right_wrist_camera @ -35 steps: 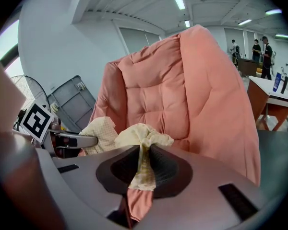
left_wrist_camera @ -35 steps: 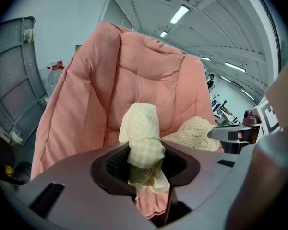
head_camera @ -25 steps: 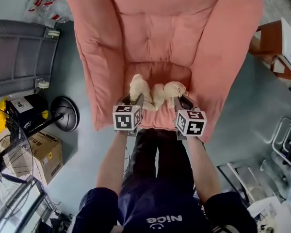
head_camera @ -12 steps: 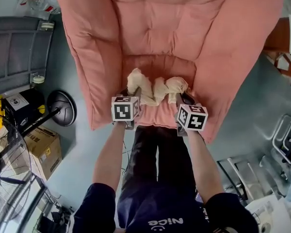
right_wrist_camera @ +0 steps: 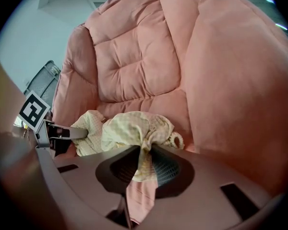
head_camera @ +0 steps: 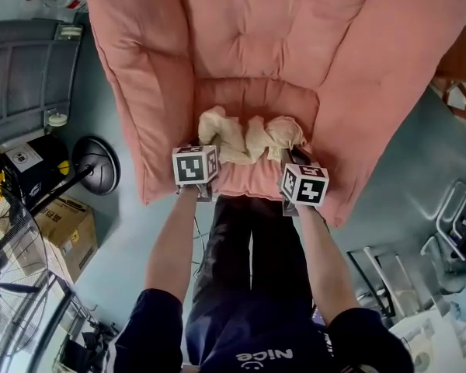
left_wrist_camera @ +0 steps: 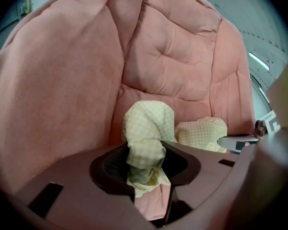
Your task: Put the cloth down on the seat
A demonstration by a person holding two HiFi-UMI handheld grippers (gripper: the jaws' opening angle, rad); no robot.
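A pale yellow checked cloth [head_camera: 248, 138] lies bunched over the front of the pink armchair's seat [head_camera: 252, 99]. My left gripper [head_camera: 207, 149] is shut on the cloth's left end, and the fabric [left_wrist_camera: 149, 123] rises in a wad from between the jaws [left_wrist_camera: 144, 164]. My right gripper [head_camera: 293, 154] is shut on the right end. In the right gripper view a thin fold of the cloth [right_wrist_camera: 129, 128] is pinched between the pads [right_wrist_camera: 143, 164]. Both grippers are at the seat's front edge, side by side. Between them the cloth sags onto the cushion.
The armchair's padded arms [head_camera: 151, 107] rise on both sides of the seat. On the floor to the left are a round black base [head_camera: 97, 165], a cardboard box [head_camera: 70, 235], a wire fan [head_camera: 8, 286] and a grey rack [head_camera: 23, 76]. A metal frame [head_camera: 458, 224] stands at the right.
Both grippers and the cloth have shifted slightly up the head view, along with the chair. Both grips on the cloth look the same.
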